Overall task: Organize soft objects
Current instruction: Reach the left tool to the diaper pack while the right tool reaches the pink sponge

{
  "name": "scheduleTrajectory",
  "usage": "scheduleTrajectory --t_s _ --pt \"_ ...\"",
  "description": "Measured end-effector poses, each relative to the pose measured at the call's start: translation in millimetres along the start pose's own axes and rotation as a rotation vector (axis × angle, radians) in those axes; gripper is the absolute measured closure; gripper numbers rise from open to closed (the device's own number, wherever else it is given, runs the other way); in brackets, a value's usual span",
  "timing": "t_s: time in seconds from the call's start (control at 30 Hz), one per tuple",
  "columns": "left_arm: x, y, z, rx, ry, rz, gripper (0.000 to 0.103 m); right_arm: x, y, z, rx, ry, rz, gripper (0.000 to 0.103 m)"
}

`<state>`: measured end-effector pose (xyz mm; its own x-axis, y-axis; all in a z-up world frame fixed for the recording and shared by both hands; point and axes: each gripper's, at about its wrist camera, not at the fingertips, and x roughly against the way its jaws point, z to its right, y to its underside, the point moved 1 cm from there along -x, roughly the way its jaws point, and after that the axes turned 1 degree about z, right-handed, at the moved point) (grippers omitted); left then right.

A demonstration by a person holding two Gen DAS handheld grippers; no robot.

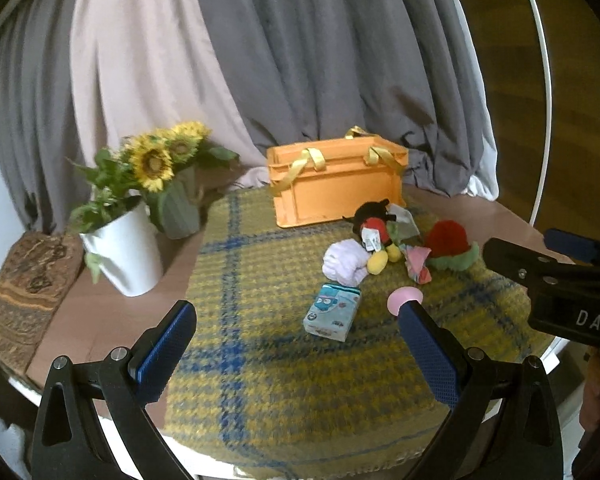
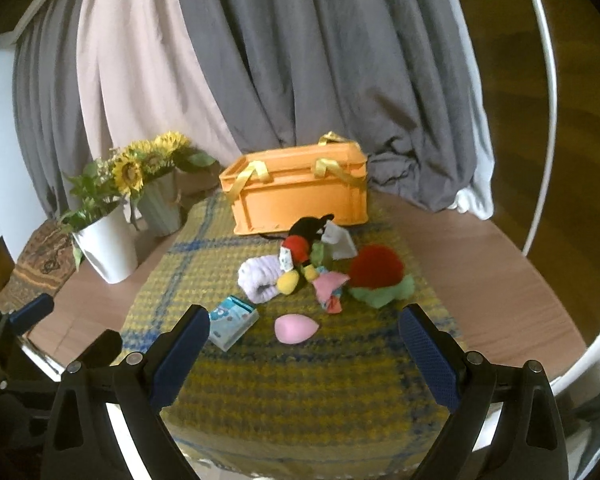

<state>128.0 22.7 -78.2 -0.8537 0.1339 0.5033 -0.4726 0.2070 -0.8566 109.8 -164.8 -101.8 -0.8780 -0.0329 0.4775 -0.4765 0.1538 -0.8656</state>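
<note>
Right wrist view: right hand-held gripper (image 2: pixel 300 356) is spread wide, nothing between the pads, hanging above the near edge of the plaid cloth (image 2: pixel 300 400). Left hand-held gripper (image 1: pixel 296 350) is likewise spread and empty, beside it at 9 o'clock.

Outward from the right one:
- Pink egg sponge (image 2: pixel 295 329) at 12, nearest. Very light and squashy. Pinch across the fat middle; the tapered end would likely squirt out.
- Tissue pack (image 2: pixel 233 322) at 11. Slick film wrap, compressible. Take it across the short sides.
- Lavender rolled cloth (image 2: pixel 258 278) further out at 11. Soft, may unroll, so grab through the whole roll.
- Mouse plush (image 2: pixel 300 256) at 12, touching the roll, with a tag hanging off it. Light and floppy. Grip the body, not a foot.
- Pink crumpled fabric (image 2: pixel 330 286) just right of the plush. Limp; pinch a bunched fold.
- Red-and-green plush (image 2: pixel 376 276) at 1. Bulkiest piece, so take the red dome where it is narrowest.

Orange crate (image 2: pixel 300 192) sits at 12 behind the pile, open-topped with yellow ribbon handles, probably the drop target. Everything rests on the cloth over the counter (image 2: pixel 480 280). White flower pot (image 2: pixel 108 248) stands at 10, well apart.
</note>
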Motion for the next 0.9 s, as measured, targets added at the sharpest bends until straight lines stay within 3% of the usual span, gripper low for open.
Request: scheduleTrajectory --t_s 0.5,0.9 --pt "-115.3 23.3 6.6 -0.078 0.131 -0.146 0.007 -105.9 24.9 -0.7 -0.003 -0.004 -0.171 0.021" --pt "-165.6 34.5 19.8 -0.113 0.211 -0.229 0.016 -159.4 43.8 12.6 -0.054 -0.023 -0.239 0.036"
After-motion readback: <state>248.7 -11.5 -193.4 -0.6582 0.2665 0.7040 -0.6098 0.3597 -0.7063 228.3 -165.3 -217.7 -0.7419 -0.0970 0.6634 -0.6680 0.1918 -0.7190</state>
